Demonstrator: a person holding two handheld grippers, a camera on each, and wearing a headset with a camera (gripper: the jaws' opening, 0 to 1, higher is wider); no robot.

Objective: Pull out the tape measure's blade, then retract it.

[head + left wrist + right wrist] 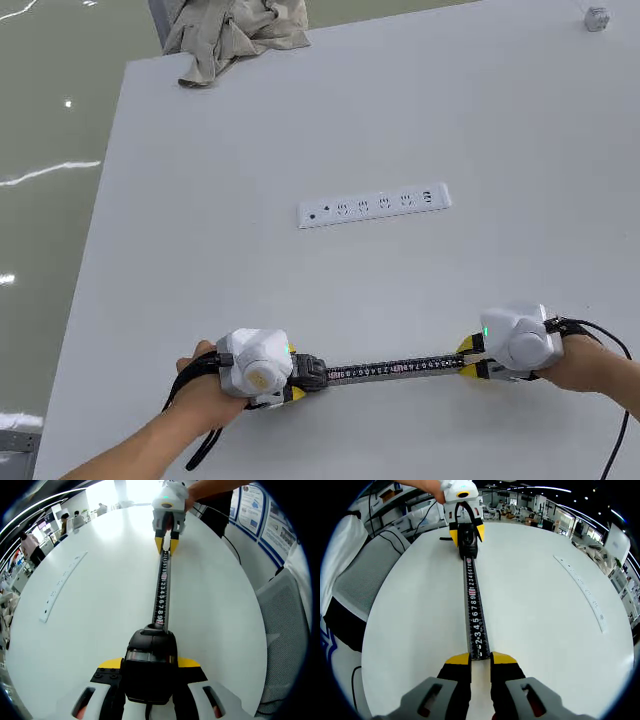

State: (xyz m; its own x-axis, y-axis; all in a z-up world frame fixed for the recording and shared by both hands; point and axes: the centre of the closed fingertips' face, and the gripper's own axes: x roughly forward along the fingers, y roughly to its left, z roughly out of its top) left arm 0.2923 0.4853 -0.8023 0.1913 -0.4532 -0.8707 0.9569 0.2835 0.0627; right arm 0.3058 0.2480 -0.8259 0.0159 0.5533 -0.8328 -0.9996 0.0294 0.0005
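Observation:
A black tape measure case (150, 664) sits clamped between the yellow-tipped jaws of my left gripper (150, 663), which also shows at the lower left of the head view, left gripper (293, 376). Its black blade (395, 368) with white numbers stretches flat across the white table (330, 130) to my right gripper (467, 357), which is shut on the blade's end. In the right gripper view the blade (472, 615) runs from the right gripper (480, 658) to the case (467, 537). The blade (163, 587) reaches the right gripper (166, 544) in the left gripper view.
A white power strip (375, 205) lies mid-table, beyond the blade. A crumpled beige cloth (235, 30) hangs over the far left corner. A small white object (596, 18) sits at the far right. A cable (620, 400) trails from the right gripper.

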